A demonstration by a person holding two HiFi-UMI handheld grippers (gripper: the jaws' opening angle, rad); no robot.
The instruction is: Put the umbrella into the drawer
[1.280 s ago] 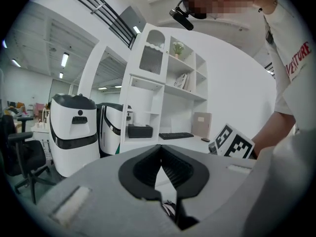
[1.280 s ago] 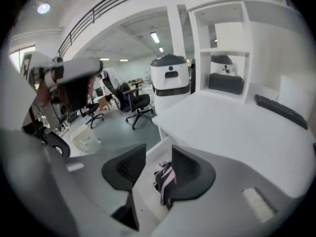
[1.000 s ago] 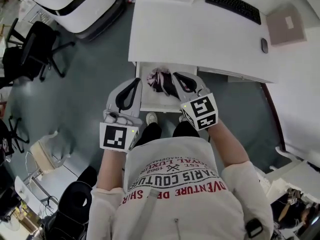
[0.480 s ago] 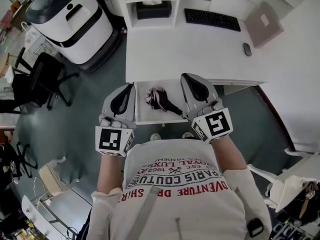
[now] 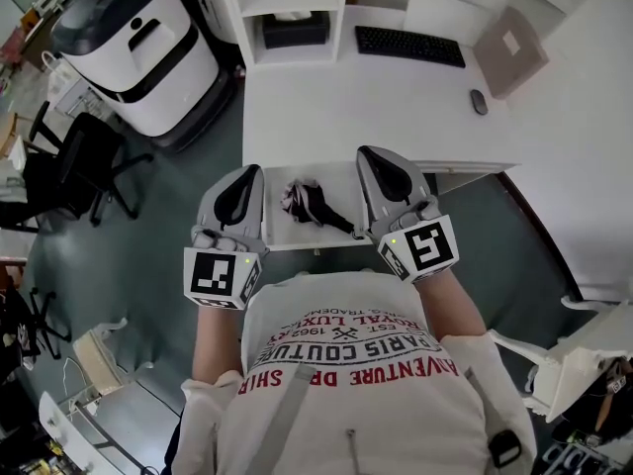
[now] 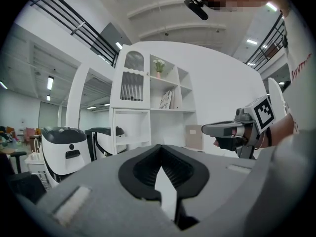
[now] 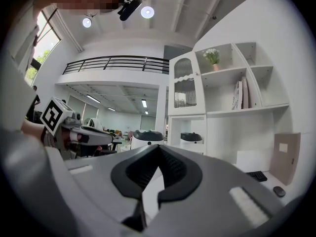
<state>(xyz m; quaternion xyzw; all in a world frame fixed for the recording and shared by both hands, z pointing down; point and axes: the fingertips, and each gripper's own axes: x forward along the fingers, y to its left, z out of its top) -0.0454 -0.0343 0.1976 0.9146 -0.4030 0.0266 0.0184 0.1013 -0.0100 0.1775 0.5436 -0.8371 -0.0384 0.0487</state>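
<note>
A folded dark umbrella (image 5: 309, 204) with a pinkish patterned canopy lies in the open white drawer (image 5: 297, 237) under the desk edge. My left gripper (image 5: 251, 172) hovers over the drawer's left side, level and shut with nothing in it. My right gripper (image 5: 369, 153) hovers over the drawer's right side, also level, shut and empty. Neither touches the umbrella. In the left gripper view the jaws (image 6: 159, 147) meet at the tips and the right gripper (image 6: 229, 129) shows at the right. In the right gripper view the jaws (image 7: 159, 148) are closed and the left gripper (image 7: 86, 135) shows at the left.
The white desk (image 5: 346, 107) carries a black keyboard (image 5: 409, 46), a mouse (image 5: 479, 102) and a brown pad (image 5: 509, 52). A black box (image 5: 295, 30) sits in a shelf cubby. A white machine (image 5: 134, 52) and black chairs (image 5: 74, 166) stand to the left.
Both grippers have risen from the drawer; the right one has come off the umbrella and moved to the drawer's right side. The umbrella stays lying in the drawer.
</note>
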